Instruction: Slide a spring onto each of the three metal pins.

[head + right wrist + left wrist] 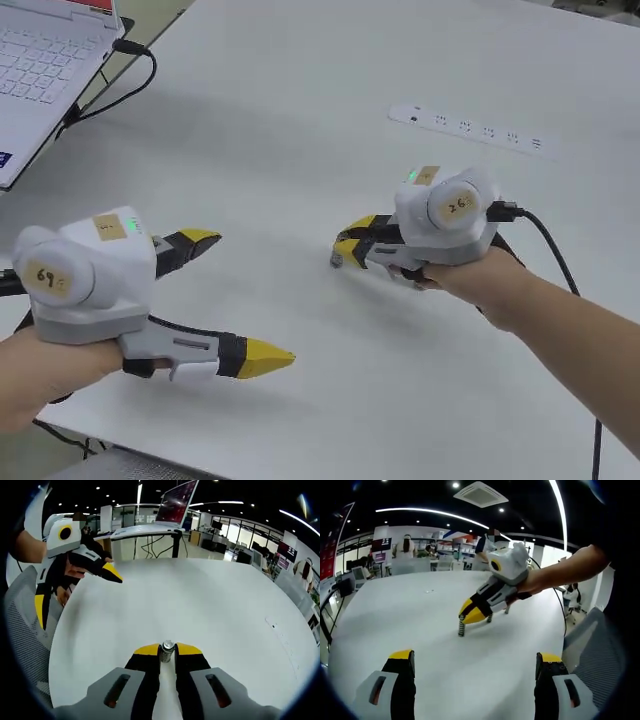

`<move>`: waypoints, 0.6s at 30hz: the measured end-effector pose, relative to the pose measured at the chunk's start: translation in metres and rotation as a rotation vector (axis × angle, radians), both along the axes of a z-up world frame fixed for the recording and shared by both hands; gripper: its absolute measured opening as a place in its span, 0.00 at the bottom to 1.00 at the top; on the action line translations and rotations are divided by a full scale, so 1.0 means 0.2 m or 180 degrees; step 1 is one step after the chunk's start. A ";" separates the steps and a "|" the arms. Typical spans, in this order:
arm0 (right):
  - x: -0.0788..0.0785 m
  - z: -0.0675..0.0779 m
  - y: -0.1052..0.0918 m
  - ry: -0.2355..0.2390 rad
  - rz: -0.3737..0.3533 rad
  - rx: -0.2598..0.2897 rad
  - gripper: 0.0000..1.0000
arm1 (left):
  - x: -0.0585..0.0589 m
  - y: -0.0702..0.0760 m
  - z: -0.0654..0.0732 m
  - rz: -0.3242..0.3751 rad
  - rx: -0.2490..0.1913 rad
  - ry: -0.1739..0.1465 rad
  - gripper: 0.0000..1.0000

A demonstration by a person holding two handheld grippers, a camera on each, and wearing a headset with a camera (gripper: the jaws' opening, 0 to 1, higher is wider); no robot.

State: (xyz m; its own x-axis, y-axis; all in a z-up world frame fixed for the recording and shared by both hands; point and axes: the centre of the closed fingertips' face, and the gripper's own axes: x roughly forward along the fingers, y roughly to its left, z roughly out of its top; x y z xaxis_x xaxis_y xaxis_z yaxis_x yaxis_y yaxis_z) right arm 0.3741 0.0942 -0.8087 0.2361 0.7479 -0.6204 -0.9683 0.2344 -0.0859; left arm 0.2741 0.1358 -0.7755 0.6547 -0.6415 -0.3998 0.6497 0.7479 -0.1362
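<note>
Pinching a spring (pixel 461 628) between pressed-together yellow tips, the right hand-held gripper (pixel 350 243) holds it low over the white table (pixel 300 120). In the left gripper view the coil hangs straight down below the tips, its lower end at or just off the surface. A shiny round cap sits at its top in the right gripper view, so a pin may be inside it, though I cannot tell. The left hand-held gripper (pixel 236 297) hovers well apart, jaws spread wide with nothing between them.

To do this step well, I judge the squeeze should be light enough not to crush the coils. The spring's axis should line up with the pin, and the free gripper could steady the pin low down so the spring slides on rather than tipping it. A pinch that drifts off centre could let the coil pop out.

The table between and ahead of the two grippers is broad and bare. A power strip (pixel 470 128) lies well beyond the right one, and a laptop (pixel 40 60) with its cable (pixel 130 85) sits at the far left. The table's near edge runs just beneath the left gripper, so the work is best kept inward, toward the middle.
</note>
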 end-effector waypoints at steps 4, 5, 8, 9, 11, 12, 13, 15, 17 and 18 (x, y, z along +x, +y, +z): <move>0.00 0.01 0.00 -0.0026 0.0057 -0.0018 0.09 | 0.00 -0.02 0.00 -0.0043 -0.0008 0.0014 0.98; 0.00 0.01 0.00 -0.0026 0.0059 -0.0031 0.09 | 0.00 -0.02 0.00 -0.0046 -0.0007 0.0010 0.98; -0.01 0.02 0.00 -0.0019 0.0059 -0.0019 0.10 | 0.00 -0.03 0.01 -0.0063 0.0007 0.0007 0.98; -0.01 0.03 0.01 -0.0026 0.0053 0.0012 0.12 | 0.01 -0.03 0.01 -0.0068 0.0000 0.0006 0.98; 0.00 0.03 0.00 -0.0053 0.0020 0.0012 0.16 | 0.01 -0.03 0.02 -0.0084 0.0020 -0.0005 0.98; 0.00 0.04 -0.01 -0.0047 0.0015 0.0020 0.16 | 0.02 -0.03 0.02 -0.0089 0.0023 -0.0008 0.98; 0.01 0.05 -0.02 -0.0044 -0.0017 0.0020 0.16 | 0.02 -0.04 0.02 -0.0091 0.0018 -0.0012 0.98; 0.01 0.06 -0.03 -0.0068 -0.0035 0.0030 0.16 | 0.03 -0.04 0.03 -0.0093 0.0012 -0.0015 0.98; 0.01 0.10 -0.04 -0.0063 -0.0065 0.0105 0.16 | 0.04 -0.05 0.03 -0.0107 0.0017 -0.0023 0.98; 0.01 0.12 -0.04 -0.0058 -0.0068 0.0151 0.16 | 0.05 -0.05 0.04 -0.0117 0.0021 -0.0028 0.98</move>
